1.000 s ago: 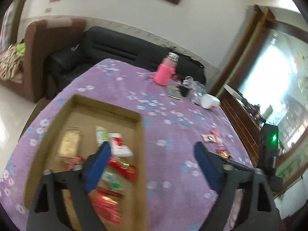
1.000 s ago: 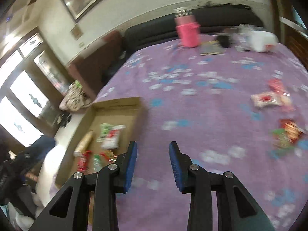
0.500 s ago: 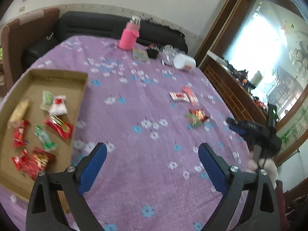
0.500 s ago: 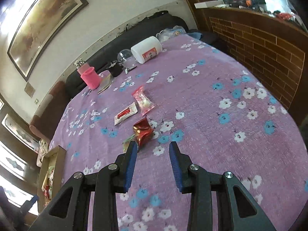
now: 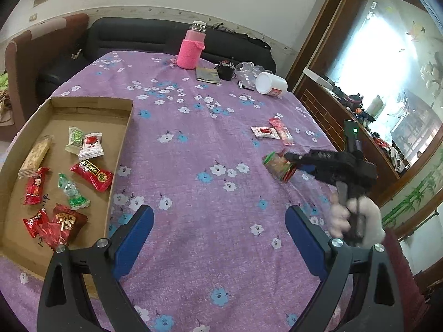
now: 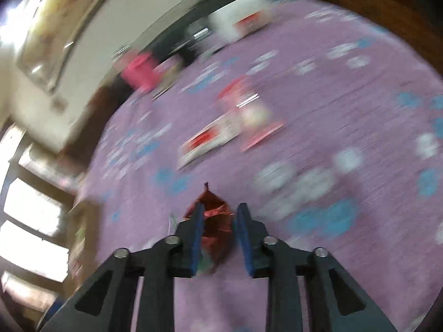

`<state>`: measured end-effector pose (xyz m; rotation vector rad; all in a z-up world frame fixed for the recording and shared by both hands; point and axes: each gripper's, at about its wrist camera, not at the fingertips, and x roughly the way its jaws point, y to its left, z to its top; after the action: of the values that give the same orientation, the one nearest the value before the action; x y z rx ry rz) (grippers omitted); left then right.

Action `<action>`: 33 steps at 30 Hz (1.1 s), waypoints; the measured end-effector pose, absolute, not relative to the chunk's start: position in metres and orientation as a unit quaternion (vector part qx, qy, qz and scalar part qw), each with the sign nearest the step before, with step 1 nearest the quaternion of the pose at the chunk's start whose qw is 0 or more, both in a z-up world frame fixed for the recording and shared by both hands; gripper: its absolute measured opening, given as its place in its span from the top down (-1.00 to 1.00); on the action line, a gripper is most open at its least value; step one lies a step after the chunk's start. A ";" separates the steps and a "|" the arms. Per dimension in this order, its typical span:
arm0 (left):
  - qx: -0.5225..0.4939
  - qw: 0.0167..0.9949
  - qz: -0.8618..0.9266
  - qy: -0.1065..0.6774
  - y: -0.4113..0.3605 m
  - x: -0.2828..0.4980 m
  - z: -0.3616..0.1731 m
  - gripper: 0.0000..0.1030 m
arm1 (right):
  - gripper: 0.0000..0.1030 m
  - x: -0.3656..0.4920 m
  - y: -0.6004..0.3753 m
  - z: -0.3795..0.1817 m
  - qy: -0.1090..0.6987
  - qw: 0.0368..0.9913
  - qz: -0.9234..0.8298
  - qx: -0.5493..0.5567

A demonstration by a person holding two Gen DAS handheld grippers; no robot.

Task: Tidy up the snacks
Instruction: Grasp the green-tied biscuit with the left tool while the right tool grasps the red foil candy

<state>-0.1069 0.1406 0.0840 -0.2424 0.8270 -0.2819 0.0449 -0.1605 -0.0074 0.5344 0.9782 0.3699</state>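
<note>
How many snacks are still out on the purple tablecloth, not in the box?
3 for sure: a white packet, a pink stick packet right beside it, and a red packet between the right gripper's fingers. Another may hide underneath.

bare cloth point(image 5: 210, 149) mid-table, box wall point(image 5: 121, 149) left

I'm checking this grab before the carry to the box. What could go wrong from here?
The right hand-held gripper has the crinkled red foil snack packet between its fingers, but a gap shows at the right pad, so it might slip. A green-edged wrapper lying under it could drag along.
</note>
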 end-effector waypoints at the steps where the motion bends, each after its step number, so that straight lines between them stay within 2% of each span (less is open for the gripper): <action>1: -0.117 0.898 -0.137 0.402 0.140 -0.106 0.082 -0.86 | 0.54 0.037 -0.147 -0.004 0.466 0.824 0.213 0.240; 3: -0.115 0.896 -0.138 0.406 0.138 -0.104 0.079 -0.86 | 0.54 0.023 -0.135 0.003 0.461 0.821 0.251 0.226; 8: -0.117 0.890 -0.143 0.417 0.136 -0.101 0.071 -0.86 | 0.53 0.004 -0.139 0.018 0.429 0.869 0.169 0.179; 11: -0.112 0.890 -0.145 0.417 0.135 -0.102 0.069 -0.86 | 0.44 -0.001 -0.129 0.018 0.433 0.866 0.183 0.171; 15: -0.115 0.889 -0.141 0.421 0.138 -0.101 0.066 -0.86 | -0.11 -0.005 -0.104 0.018 0.433 0.873 0.193 0.111; 20: -0.117 0.891 -0.138 0.416 0.143 -0.101 0.068 -0.86 | -0.12 -0.025 -0.089 0.016 0.432 0.879 0.189 0.070; 22: -0.122 0.891 -0.138 0.415 0.145 -0.098 0.068 -0.86 | -0.27 -0.035 -0.086 0.012 0.430 0.883 0.178 0.054; 23: -0.126 0.891 -0.138 0.415 0.146 -0.097 0.067 -0.86 | -0.28 -0.038 -0.083 0.010 0.430 0.885 0.175 0.047; 28: -0.140 0.885 -0.136 0.422 0.145 -0.088 0.063 -0.86 | -0.27 -0.038 -0.067 -0.006 0.432 0.886 0.164 0.028; 33: -0.134 0.882 -0.140 0.429 0.138 -0.079 0.064 -0.85 | 0.29 -0.036 -0.083 -0.005 0.425 0.884 0.175 0.085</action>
<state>-0.0793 0.1378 0.0639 -0.2788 0.8934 -0.2922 -0.0358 -0.0832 -0.0046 0.1761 0.8844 0.3650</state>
